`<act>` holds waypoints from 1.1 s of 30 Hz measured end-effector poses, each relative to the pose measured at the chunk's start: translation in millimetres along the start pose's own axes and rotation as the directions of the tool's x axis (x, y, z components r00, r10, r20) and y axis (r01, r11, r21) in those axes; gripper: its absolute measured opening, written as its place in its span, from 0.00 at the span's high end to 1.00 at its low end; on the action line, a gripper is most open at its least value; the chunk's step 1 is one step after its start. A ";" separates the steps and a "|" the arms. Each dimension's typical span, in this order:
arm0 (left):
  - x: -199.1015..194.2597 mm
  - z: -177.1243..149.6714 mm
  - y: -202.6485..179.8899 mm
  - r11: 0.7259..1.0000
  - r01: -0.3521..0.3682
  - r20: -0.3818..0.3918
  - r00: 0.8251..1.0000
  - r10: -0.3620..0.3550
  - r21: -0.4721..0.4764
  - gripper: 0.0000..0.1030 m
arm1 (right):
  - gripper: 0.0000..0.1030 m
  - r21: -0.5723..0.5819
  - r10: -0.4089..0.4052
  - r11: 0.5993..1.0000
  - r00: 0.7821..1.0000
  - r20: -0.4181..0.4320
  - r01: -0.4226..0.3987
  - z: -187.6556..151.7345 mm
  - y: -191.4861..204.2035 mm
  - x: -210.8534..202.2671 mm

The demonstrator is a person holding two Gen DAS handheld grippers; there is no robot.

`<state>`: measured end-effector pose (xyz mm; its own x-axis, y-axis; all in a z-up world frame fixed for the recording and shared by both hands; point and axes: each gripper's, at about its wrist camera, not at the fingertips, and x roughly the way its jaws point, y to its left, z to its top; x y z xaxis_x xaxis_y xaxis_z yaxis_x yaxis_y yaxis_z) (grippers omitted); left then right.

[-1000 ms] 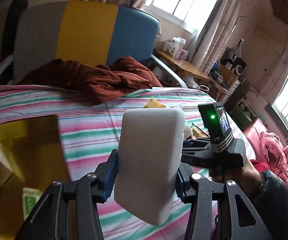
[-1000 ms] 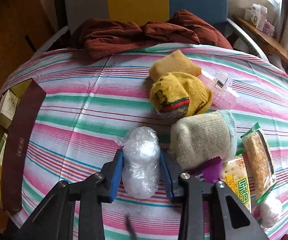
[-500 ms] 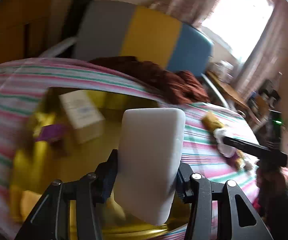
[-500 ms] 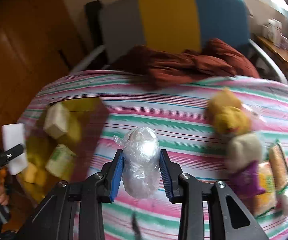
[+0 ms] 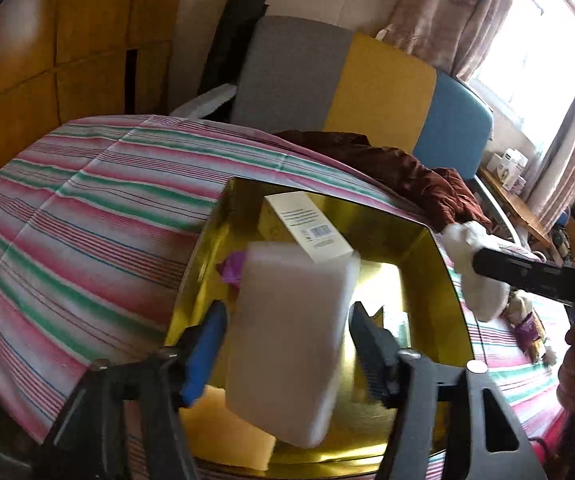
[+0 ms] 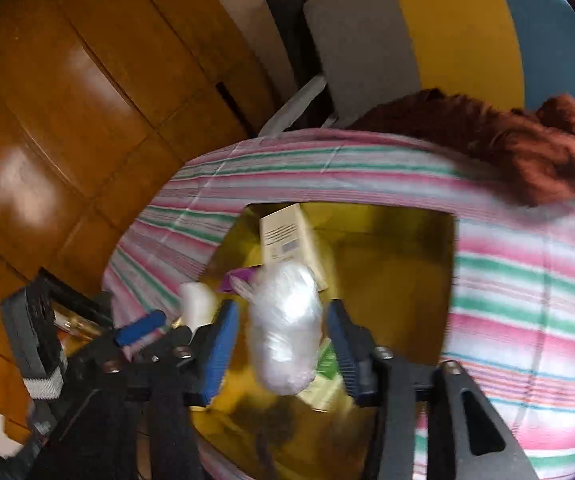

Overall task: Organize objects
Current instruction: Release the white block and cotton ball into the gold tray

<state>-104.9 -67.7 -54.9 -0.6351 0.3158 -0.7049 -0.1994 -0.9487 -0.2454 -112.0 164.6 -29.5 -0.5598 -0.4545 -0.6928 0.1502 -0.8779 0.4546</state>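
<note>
A white sponge block (image 5: 291,340) hangs tilted between the pads of my left gripper (image 5: 287,308). Its jaws are opening, with gaps at both pads. Below it lies an open gold box (image 5: 419,252) holding a cream carton (image 5: 307,224) and a purple item (image 5: 233,268). My right gripper (image 6: 282,307) is also opening. A plastic-wrapped bundle (image 6: 285,328) sits loose between its blue pads, over the same gold box (image 6: 387,236). The left gripper's pad (image 6: 139,328) and the sponge (image 6: 197,304) show at lower left in the right wrist view.
The box rests on a striped tablecloth (image 5: 87,220). A maroon cloth (image 6: 527,148) lies at the table's far edge, before a grey, yellow and blue chair (image 5: 379,92). Wooden cabinets (image 6: 67,100) stand to the left. Small items (image 5: 527,320) lie right of the box.
Both grippers swung left from the table's middle to above the gold box. Both sets of jaws spread, and the sponge and the plastic bundle came free of the pads.
</note>
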 end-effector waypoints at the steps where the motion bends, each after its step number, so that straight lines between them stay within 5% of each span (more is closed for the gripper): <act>1: -1.8 -0.5 0.9 1.000 0.001 0.000 1.000 -0.001 -0.003 0.33 | 0.53 0.007 0.004 1.000 1.000 -0.006 -0.004 -1.6 2.7 3.5; 15: -42.5 -6.8 -24.4 0.987 -0.125 0.126 0.986 0.112 0.096 0.22 | 0.53 -0.036 -0.205 0.978 0.979 0.015 0.206 -42.3 -2.8 -14.3; 33: -87.6 -11.5 -95.3 0.917 -0.233 0.297 0.945 0.136 0.323 0.15 | 0.53 -0.046 -0.255 0.965 0.963 0.085 0.259 -58.4 -2.6 -42.0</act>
<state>-21.6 -4.8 22.6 -0.8491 0.1653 -0.5017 -0.2758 -0.9488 0.1542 -41.3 177.1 -34.2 -0.6469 -0.2013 -0.7355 0.0376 -0.9718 0.2330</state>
